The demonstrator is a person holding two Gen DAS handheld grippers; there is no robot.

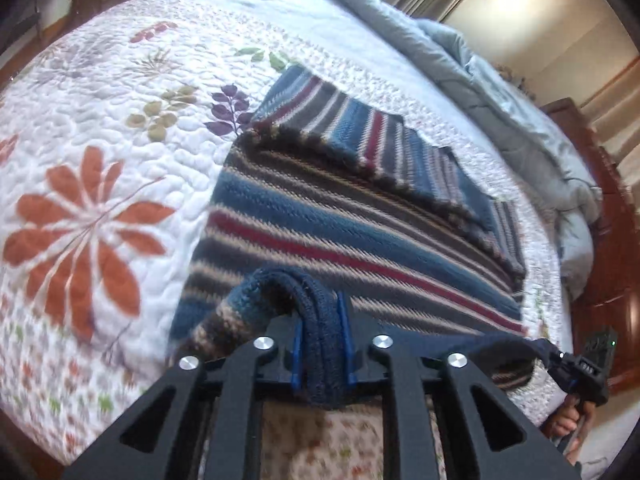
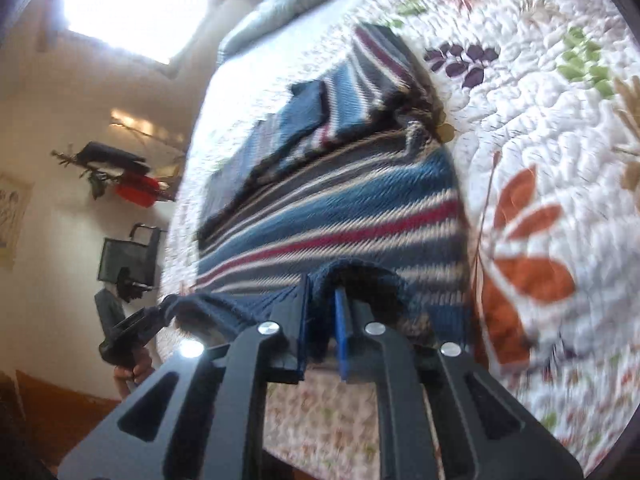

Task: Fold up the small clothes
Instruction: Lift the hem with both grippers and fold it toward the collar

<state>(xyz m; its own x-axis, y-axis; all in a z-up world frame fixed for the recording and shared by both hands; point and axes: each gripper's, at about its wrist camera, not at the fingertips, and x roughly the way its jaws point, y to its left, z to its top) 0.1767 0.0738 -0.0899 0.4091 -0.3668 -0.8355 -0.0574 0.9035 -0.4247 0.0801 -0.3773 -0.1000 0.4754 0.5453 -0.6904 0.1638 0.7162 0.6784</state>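
In the left wrist view, the left tongs (image 1: 322,338) pinch the navy ribbed hem of a striped knit sweater (image 1: 340,216), blue, maroon, grey and cream, spread mid-frame on the floral quilt (image 1: 100,120). In the right wrist view, the right tongs (image 2: 322,320) clamp the same hem at lower centre.

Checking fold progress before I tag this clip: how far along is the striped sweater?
Done: both sleeves of the blue, red and tan striped knit sweater look folded across its upper body on the floral quilted bedspread.
In hand: left gripper and right gripper each have jaws clamped on the navy hem, lifted off the quilt.
Left: carrying the hem up over the sleeves and laying it flat.
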